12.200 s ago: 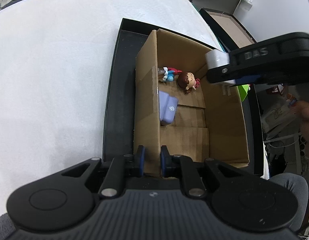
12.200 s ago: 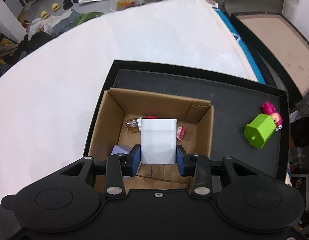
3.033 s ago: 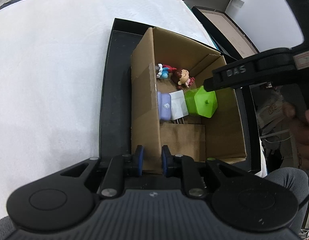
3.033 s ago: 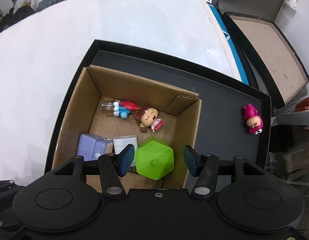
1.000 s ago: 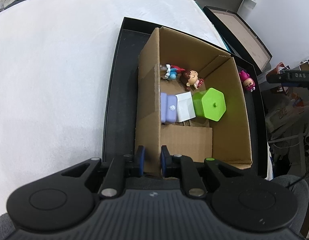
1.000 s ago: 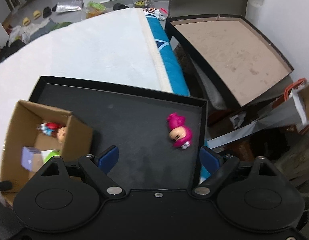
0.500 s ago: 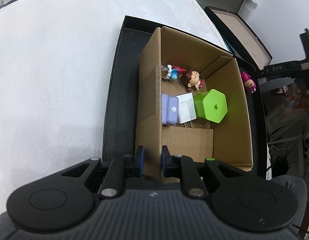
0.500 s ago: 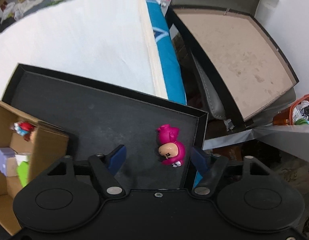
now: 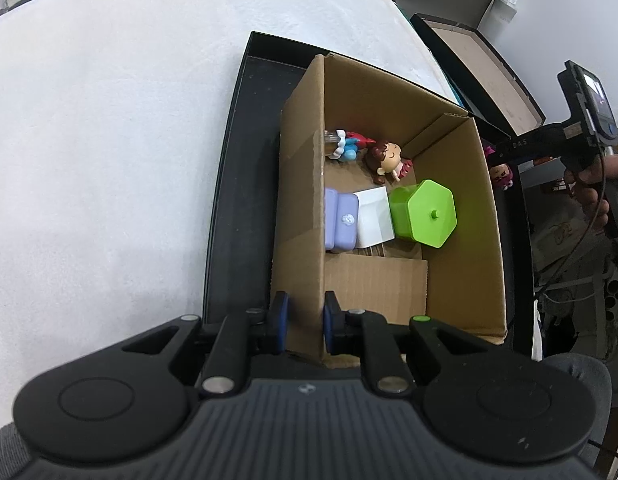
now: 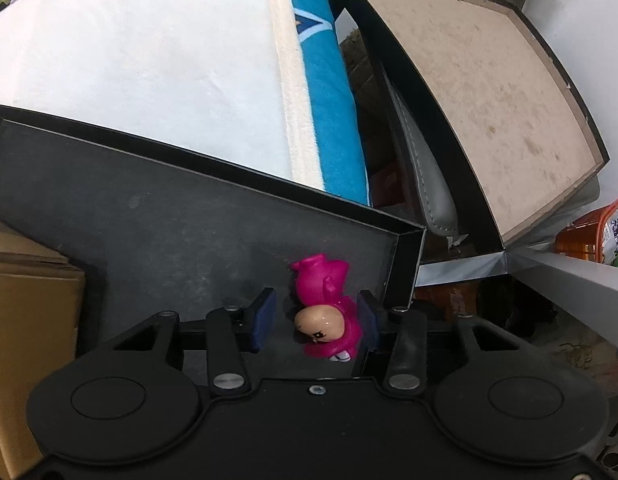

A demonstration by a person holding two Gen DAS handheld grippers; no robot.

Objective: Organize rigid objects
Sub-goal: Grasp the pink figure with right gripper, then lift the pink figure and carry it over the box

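Observation:
My left gripper (image 9: pixel 305 323) is shut on the near left wall of the cardboard box (image 9: pixel 457 240), which stands in a black tray (image 9: pixel 229 184). Inside the box lie a green hexagonal container (image 9: pixel 425 212), a white charger (image 9: pixel 373 216), a purple block (image 9: pixel 339 218), a brown-haired doll (image 9: pixel 389 158) and a small blue and red figure (image 9: pixel 345 146). A pink figurine (image 10: pixel 325 312) lies in the tray's far right corner, between the pads of my right gripper (image 10: pixel 315 320). Those jaws are closing; the left pad still stands clear of the figurine.
The tray (image 10: pixel 149 208) rests on a white cloth (image 9: pixel 109 120) with a blue cloth edge (image 10: pixel 329 100). A black lid with a brown lining (image 10: pixel 489 80) and an orange basket (image 10: pixel 589 236) lie beyond. A person's hand (image 9: pixel 589 184) holds the right gripper.
My right gripper has come down over the pink figurine and its jaws have narrowed around it. The left gripper and the box have stayed put.

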